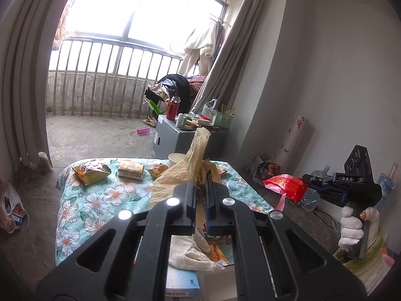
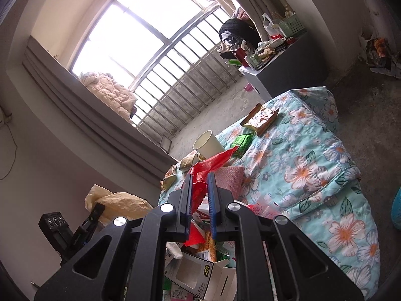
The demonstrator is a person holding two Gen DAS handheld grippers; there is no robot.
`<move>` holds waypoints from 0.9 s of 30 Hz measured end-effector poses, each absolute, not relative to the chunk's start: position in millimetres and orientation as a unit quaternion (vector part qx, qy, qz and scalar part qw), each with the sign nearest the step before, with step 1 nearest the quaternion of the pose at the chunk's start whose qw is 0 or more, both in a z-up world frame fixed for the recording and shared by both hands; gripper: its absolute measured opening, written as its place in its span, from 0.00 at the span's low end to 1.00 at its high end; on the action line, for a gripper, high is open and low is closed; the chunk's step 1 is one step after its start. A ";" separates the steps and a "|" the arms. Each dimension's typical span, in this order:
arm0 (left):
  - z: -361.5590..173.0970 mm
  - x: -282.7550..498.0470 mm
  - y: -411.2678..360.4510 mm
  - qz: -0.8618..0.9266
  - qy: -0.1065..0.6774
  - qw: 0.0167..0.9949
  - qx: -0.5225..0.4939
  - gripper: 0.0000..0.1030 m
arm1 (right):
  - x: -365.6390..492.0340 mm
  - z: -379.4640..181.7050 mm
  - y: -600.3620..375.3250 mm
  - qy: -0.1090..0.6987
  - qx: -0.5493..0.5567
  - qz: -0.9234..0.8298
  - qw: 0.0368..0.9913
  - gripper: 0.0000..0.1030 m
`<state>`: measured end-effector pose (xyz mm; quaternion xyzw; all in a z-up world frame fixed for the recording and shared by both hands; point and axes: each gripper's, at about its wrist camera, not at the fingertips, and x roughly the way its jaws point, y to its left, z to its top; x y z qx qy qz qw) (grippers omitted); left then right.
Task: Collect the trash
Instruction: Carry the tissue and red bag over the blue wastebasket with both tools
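Observation:
My left gripper [image 1: 200, 175] is shut on the neck of a crumpled beige plastic bag [image 1: 185, 168] that rises above the jaws. In the right wrist view the same gripper [image 2: 96, 210] and beige bag [image 2: 120, 203] sit at lower left. My right gripper [image 2: 200, 175] is shut on a red plastic bag [image 2: 213, 161]; it also shows at the right [image 1: 305, 178], held by a white-gloved hand [image 1: 351, 228], with the red bag [image 1: 285, 184] at its tip. Snack packets [image 1: 91, 173] [image 2: 260, 118] and a paper cup [image 1: 176, 159] [image 2: 208, 141] lie on a floral quilt [image 1: 105, 200]. Boxes and tissue [image 2: 193, 273] sit under both grippers.
A grey cabinet [image 1: 173, 138] behind the quilt carries a red flask [image 1: 173, 105], a green basket [image 1: 224, 120] and clutter. A filled plastic bag [image 1: 11, 210] sits on the floor at left. A pink cup [image 1: 142, 131] lies near the balcony railing [image 1: 100, 80]. Curtains hang at both sides.

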<state>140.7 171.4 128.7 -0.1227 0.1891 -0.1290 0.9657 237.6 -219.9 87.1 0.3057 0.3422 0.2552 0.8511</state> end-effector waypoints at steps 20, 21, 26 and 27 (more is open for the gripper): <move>149.5 178.6 -39.8 -0.299 0.244 0.921 -0.048 0.03 | 127.7 73.6 -443.7 0.239 0.401 0.095 0.879 0.11; 147.0 184.1 -59.3 -0.316 0.252 0.914 -0.043 0.03 | 121.7 68.8 -457.7 0.237 0.404 0.078 0.880 0.11; 114.2 207.0 -172.0 -0.395 0.307 0.866 -0.011 0.03 | 101.2 38.1 -515.3 0.241 0.411 -0.003 0.879 0.11; 104.4 210.7 -196.2 -0.408 0.319 0.855 -0.001 0.03 | 98.8 30.4 -525.5 0.244 0.414 -0.017 0.877 0.11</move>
